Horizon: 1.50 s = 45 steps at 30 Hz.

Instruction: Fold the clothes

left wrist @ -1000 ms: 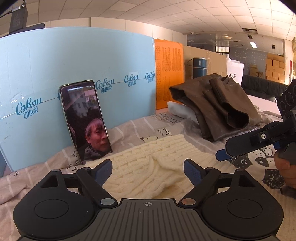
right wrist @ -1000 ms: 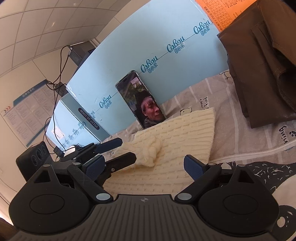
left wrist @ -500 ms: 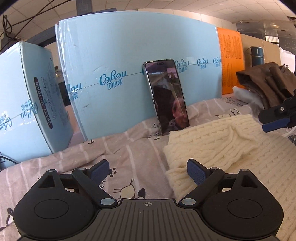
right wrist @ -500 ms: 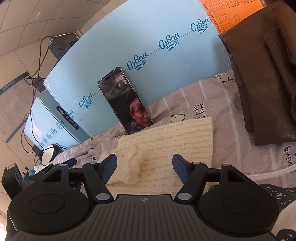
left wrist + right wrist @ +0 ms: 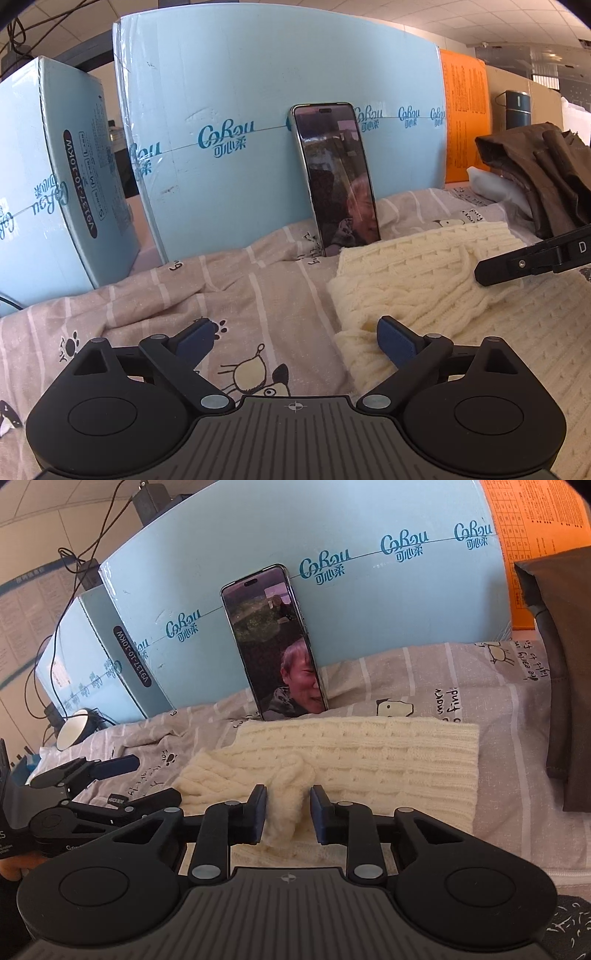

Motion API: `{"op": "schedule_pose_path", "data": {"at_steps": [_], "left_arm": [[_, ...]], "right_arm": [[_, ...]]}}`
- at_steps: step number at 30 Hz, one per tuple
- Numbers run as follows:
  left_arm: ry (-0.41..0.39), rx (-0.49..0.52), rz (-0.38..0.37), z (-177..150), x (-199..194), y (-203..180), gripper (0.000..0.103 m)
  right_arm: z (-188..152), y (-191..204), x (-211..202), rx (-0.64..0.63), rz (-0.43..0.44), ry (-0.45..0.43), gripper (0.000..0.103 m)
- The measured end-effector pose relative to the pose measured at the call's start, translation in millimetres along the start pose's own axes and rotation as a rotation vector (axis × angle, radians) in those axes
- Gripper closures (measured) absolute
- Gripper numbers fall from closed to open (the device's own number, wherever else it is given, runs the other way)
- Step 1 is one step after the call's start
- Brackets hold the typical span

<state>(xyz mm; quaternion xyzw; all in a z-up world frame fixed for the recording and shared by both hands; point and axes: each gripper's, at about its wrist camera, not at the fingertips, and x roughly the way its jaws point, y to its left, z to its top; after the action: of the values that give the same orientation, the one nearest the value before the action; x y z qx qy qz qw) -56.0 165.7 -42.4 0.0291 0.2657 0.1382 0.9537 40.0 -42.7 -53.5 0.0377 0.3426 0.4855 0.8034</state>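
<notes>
Left view: the left claw [image 5: 293, 341] is wide apart and holds nothing. It hangs over the sheet [image 5: 229, 291], just beside the left edge of the sweater [image 5: 461, 295]. If it shuts here, it may pinch the sheet too and drag it along.

Right view: the right claw [image 5: 286, 814] has a bump of sweater [image 5: 369, 753] between its two pads, but a small gap shows, so it is not clamped yet. The sweater lies flat on the sheet, its far edge near the phone [image 5: 275, 642]. A thin pinch could slip, and a hard pull could knock the phone over.
</notes>
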Motion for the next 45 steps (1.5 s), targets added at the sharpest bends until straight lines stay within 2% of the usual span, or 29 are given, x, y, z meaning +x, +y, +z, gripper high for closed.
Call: {"op": "schedule_pose_path", "data": {"at_steps": [5, 8, 10, 14, 17, 21, 23, 25, 27, 29, 33, 37, 41, 43, 45], "left_arm": [[-0.004, -0.026, -0.026, 0.6, -2.1, 4.6, 0.004], [-0.001, -0.053, -0.076, 3.3, -5.8, 7.7, 0.004], [0.015, -0.039, -0.065, 2.5, -3.7, 5.6, 0.004], [0.052, -0.022, -0.029, -2.1, 4.3, 3.2, 0.003], [0.040, -0.049, -0.042, -0.3, 1.3, 7.7, 0.003], [0.000, -0.087, -0.042, 4.7, -9.0, 12.6, 0.003], [-0.038, -0.099, -0.083, 9.1, -20.5, 13.0, 0.003], [-0.070, -0.113, -0.161, 12.6, -32.8, 13.0, 0.003], [-0.086, -0.117, -0.242, 11.4, -45.4, 11.0, 0.003], [-0.094, -0.095, -0.273, 6.1, -59.6, 5.8, 0.003], [-0.109, -0.010, -0.287, -12.0, -91.4, -5.5, 0.002], [-0.120, 0.100, -0.296, -34.4, -121.2, -18.8, 0.001], [-0.081, 0.214, -0.216, -53.0, -131.9, -33.6, 0.000], [-0.045, 0.263, -0.157, -60.5, -127.8, -42.4, 0.000], [-0.037, 0.258, -0.132, -65.7, -124.1, -48.2, 0.000]], "right_arm": [[-1.4, 3.6, -1.1, -0.043, -0.026, -0.009, 0.079], [-1.4, 5.3, -8.2, -0.043, -0.034, -0.038, 0.069], [-0.9, 6.9, -10.2, -0.058, -0.060, -0.050, 0.061], [-3.5, 6.9, -3.3, -0.080, -0.090, -0.015, 0.055], [-4.7, 7.8, -5.9, -0.087, -0.088, -0.027, 0.051], [-4.9, 7.8, -19.9, -0.063, -0.081, -0.071, 0.038], [-6.9, 11.9, -32.3, -0.088, -0.088, -0.105, 0.035], [-11.6, 17.3, -46.8, -0.124, -0.088, -0.133, 0.025], [-19.3, 22.9, -61.1, -0.167, -0.079, -0.147, 0.021], [-28.1, 25.2, -76.0, -0.211, -0.063, -0.145, 0.019], [-49.0, 26.0, -102.9, -0.290, -0.033, -0.113, 0.016], [-65.9, 32.9, -110.4, -0.342, 0.005, -0.055, 0.014], [-79.4, 46.8, -103.2, -0.396, 0.075, 0.004, 0.014], [-86.1, 52.9, -96.7, -0.438, 0.061, 0.032, 0.011], [-90.7, 56.4, -96.9, -0.467, 0.031, 0.022, 0.009]]}}
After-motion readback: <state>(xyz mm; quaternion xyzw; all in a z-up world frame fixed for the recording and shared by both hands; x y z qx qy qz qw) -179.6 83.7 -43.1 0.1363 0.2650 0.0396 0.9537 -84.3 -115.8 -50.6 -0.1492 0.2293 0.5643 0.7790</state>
